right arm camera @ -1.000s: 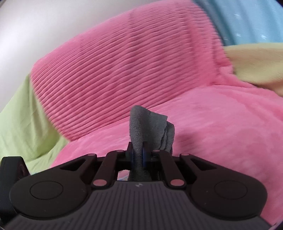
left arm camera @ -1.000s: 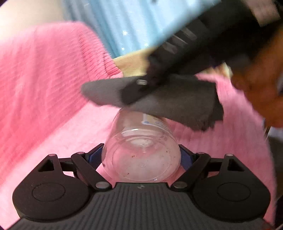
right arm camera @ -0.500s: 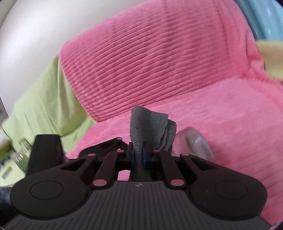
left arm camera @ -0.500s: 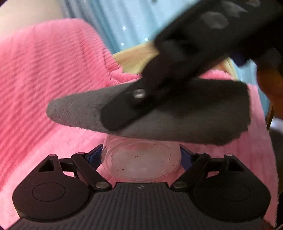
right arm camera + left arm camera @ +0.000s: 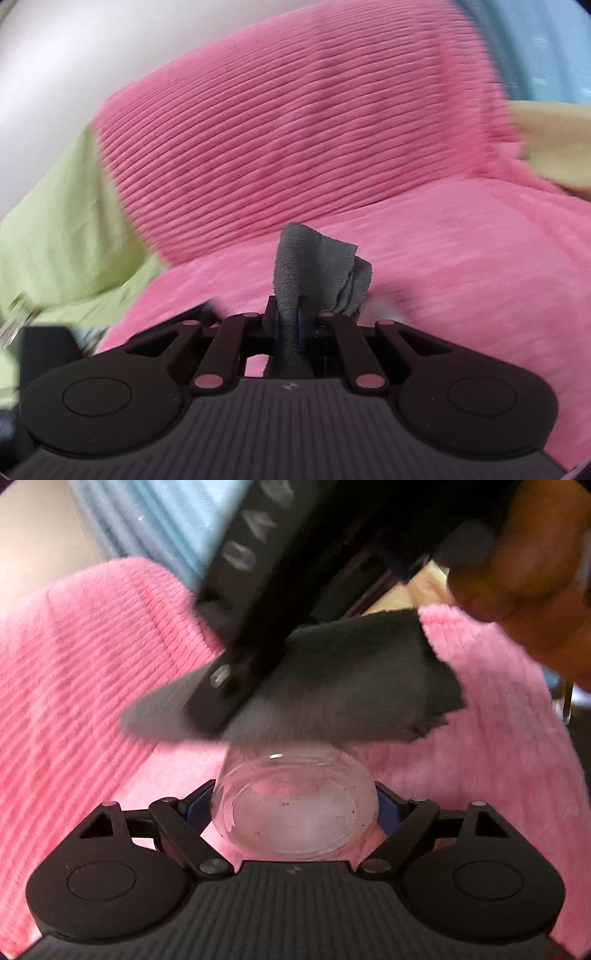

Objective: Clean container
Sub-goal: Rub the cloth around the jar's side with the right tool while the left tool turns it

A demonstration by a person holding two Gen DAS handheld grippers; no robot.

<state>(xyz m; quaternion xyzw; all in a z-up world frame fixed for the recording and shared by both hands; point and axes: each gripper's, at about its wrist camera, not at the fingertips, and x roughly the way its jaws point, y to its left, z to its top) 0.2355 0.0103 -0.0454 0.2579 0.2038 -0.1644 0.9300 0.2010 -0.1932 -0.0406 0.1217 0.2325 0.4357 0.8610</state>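
Observation:
My left gripper (image 5: 295, 805) is shut on a clear glass jar (image 5: 295, 812) and holds it by its sides, its base toward the camera. Small dark specks show on the glass. My right gripper (image 5: 290, 321) is shut on a folded grey cloth (image 5: 314, 273). In the left wrist view the right gripper (image 5: 218, 705) comes in from the upper right and holds the cloth (image 5: 354, 686) over the jar's far end, hiding its mouth. In the right wrist view only a blurred bit of the jar (image 5: 384, 308) shows beside the cloth.
A pink ribbed blanket (image 5: 92, 686) covers the sofa seat and back below and behind the jar. A green sheet (image 5: 62, 229) lies to the left, a yellow cushion (image 5: 554, 147) and a light blue curtain (image 5: 147, 524) stand behind. A person's hand (image 5: 528, 590) holds the right gripper.
The right gripper with the cloth has shifted across the jar's far end, rightward in the left wrist view. The right view has swung, and the jar slipped mostly out of it. The left gripper kept its hold.

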